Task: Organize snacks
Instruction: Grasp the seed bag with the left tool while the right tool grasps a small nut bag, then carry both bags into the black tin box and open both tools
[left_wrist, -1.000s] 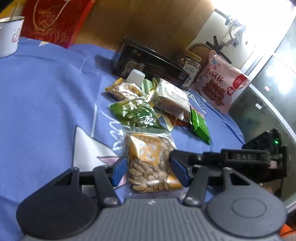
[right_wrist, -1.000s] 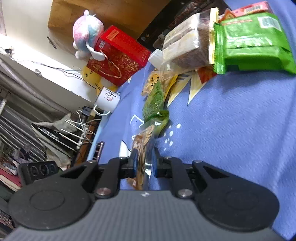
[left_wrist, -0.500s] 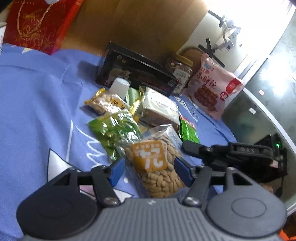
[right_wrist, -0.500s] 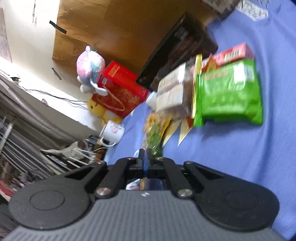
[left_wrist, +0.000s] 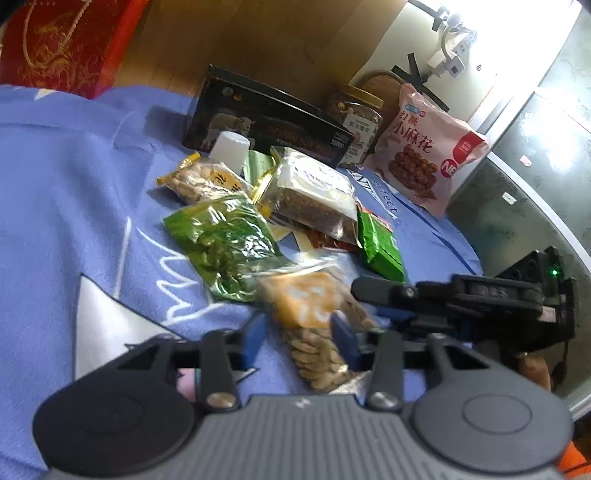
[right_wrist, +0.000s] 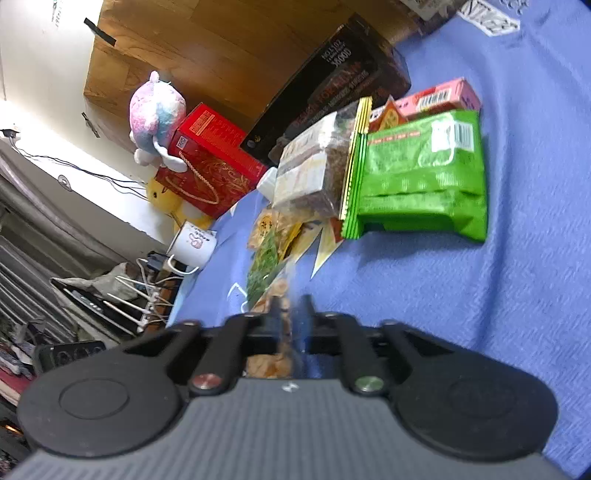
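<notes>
Seed bag (left_wrist: 314, 332) with an orange label lies on the blue cloth (left_wrist: 55, 184) of the counter, nearest in a row of snacks. We see it between the blue pads of the left tongs (left_wrist: 299, 343), whose jaws are closing; contact is too blurred to judge. Right tongs (right_wrist: 291, 314) are opening, the bag's edge (right_wrist: 280, 295) between their jaws. Behind it lie a green bag (left_wrist: 225, 243), a peanut bag (left_wrist: 203, 181) and a green packet (right_wrist: 421, 177).
</notes>
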